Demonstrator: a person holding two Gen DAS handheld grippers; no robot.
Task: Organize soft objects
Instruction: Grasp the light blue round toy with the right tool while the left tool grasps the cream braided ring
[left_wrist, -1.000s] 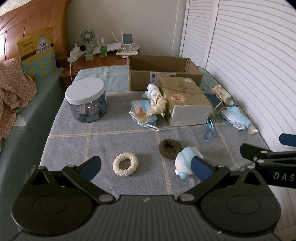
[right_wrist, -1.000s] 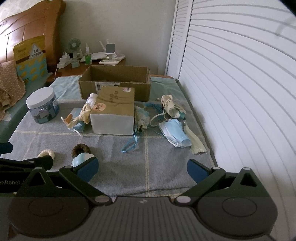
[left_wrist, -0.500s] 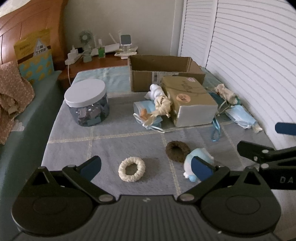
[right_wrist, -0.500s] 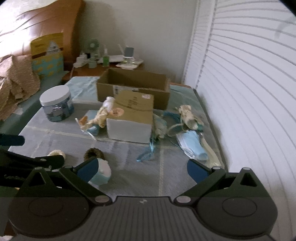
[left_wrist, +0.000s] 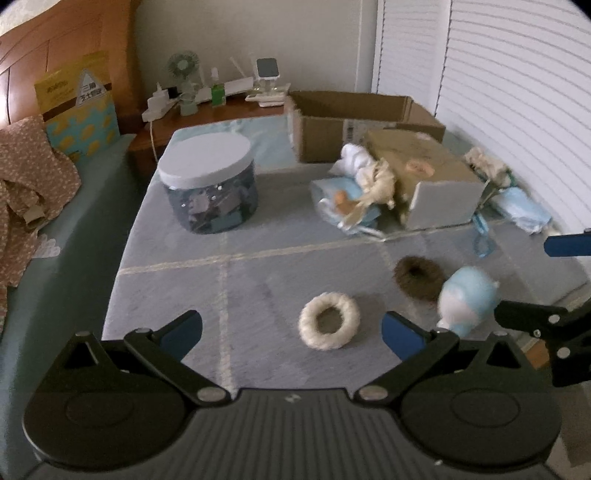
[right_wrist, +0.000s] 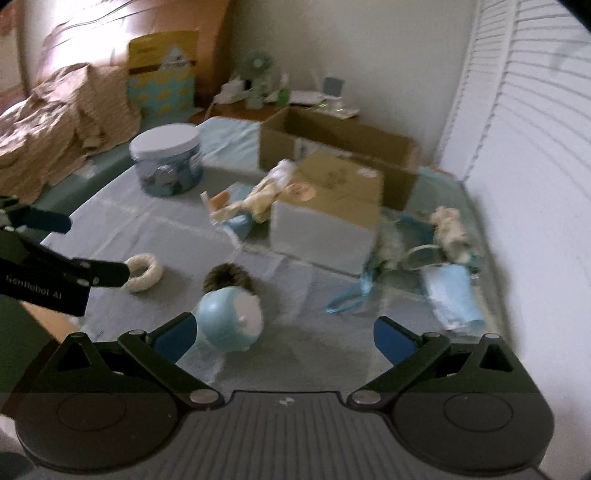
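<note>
Up at eleven o'clock, the lidded jar (left_wrist: 211, 183) holds dark bits. Behind, the cardboard box's (left_wrist: 364, 125) contents are hidden. Both the left gripper (left_wrist: 291, 328) and right gripper (right_wrist: 284, 334) gape empty.

There were two fuzzy hair rings, one cream (left_wrist: 329, 325) and one brown (left_wrist: 418, 272), one pale-blue plush toy (left_wrist: 466, 300), two cardboard boxes (left_wrist: 364, 123) (left_wrist: 426, 179), and one white-lidded clear jar (left_wrist: 209, 181).

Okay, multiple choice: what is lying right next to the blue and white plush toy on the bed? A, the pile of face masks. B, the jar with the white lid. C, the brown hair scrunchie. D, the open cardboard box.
C: the brown hair scrunchie lies right against the blue and white plush toy, while the jar, open cardboard box and face masks sit farther back.
</note>
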